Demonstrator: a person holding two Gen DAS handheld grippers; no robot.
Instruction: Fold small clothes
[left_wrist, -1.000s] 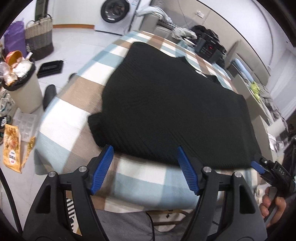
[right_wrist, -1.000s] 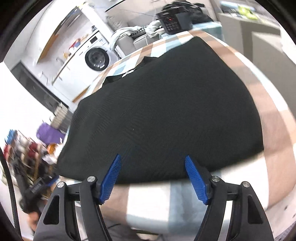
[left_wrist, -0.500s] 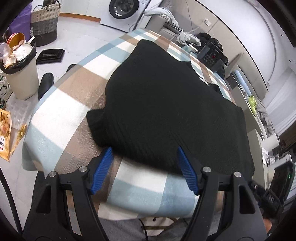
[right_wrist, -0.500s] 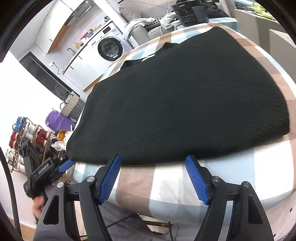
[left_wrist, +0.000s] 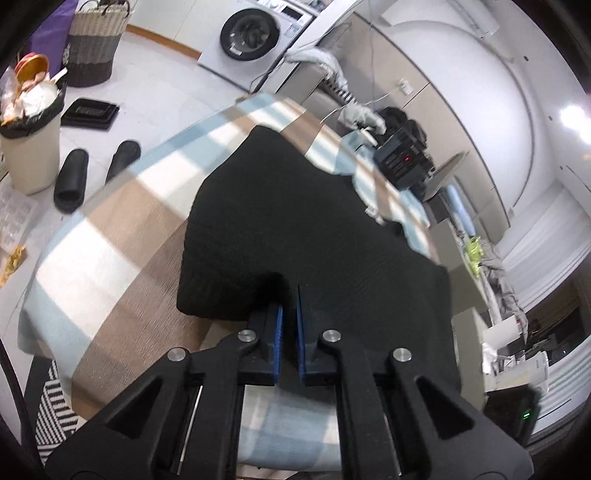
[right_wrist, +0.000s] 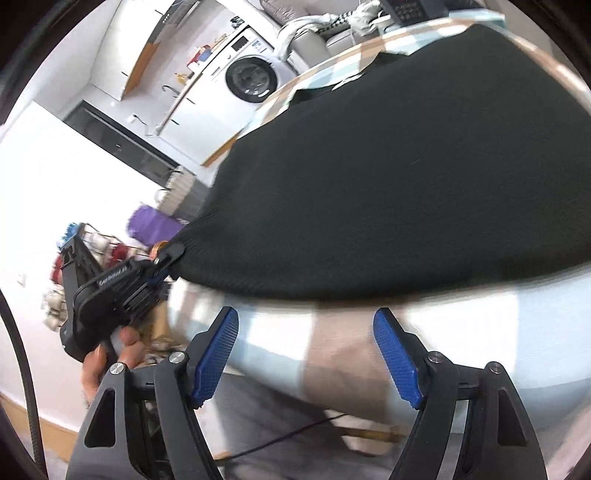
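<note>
A black knit garment (left_wrist: 303, 221) lies spread on the checked tablecloth (left_wrist: 110, 251). My left gripper (left_wrist: 289, 317) is shut on the garment's near hem, which bunches up between the blue pads. In the right wrist view the same garment (right_wrist: 406, 166) fills the table, and the left gripper (right_wrist: 168, 258) pinches its near left corner. My right gripper (right_wrist: 306, 354) is open and empty, just short of the garment's near edge, above the cloth (right_wrist: 332, 325).
A black device (left_wrist: 400, 162) and pale clothes (left_wrist: 358, 114) sit at the table's far end. On the floor to the left are a bin (left_wrist: 31, 140), slippers (left_wrist: 72, 181), a basket (left_wrist: 96, 40) and a washing machine (left_wrist: 251, 33).
My left gripper has closed on the garment's near hem and lifted it a little. My right gripper has stayed open and drawn back from the edge.
</note>
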